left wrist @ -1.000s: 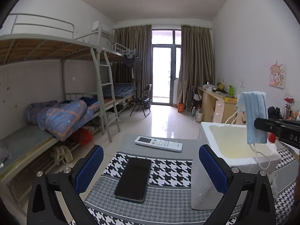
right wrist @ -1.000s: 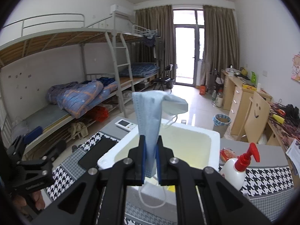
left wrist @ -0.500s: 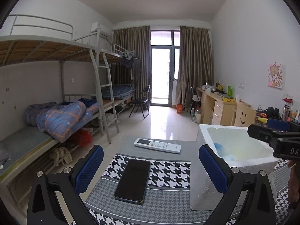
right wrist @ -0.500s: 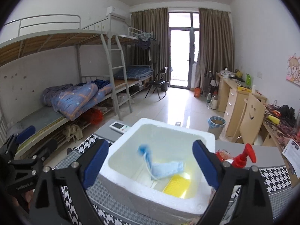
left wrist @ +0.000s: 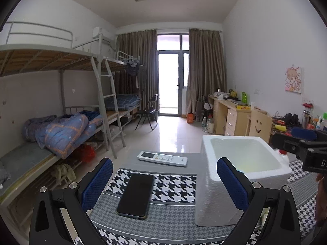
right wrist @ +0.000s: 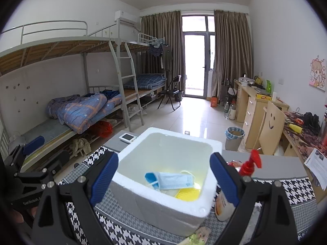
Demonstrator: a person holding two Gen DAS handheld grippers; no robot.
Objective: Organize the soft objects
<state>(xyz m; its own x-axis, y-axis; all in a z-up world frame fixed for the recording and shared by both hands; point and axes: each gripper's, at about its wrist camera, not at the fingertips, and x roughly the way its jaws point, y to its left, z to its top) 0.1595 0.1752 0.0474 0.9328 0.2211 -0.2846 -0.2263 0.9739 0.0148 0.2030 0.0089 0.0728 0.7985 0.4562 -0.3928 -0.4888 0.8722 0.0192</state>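
Right wrist view: surface [right wrist: 271, 160] under houndstooth cloth [right wrist: 296, 185] carried white foam box [right wrist: 169, 206], unchanged since a second ago. Right hand-held gripper [right wrist: 164, 176] was clamped on the face mask above the box then; its jaws had since swung wide apart, nothing between the pads. Face mask [right wrist: 175, 180] lay flat on the box floor, over a yellow item [right wrist: 188, 194]. Red-pump bottle [right wrist: 226, 200] stood just right of the box. Left hand-held gripper [left wrist: 164, 180] was wide apart and empty as before, over phone [left wrist: 136, 196], with remote [left wrist: 162, 158] beyond.
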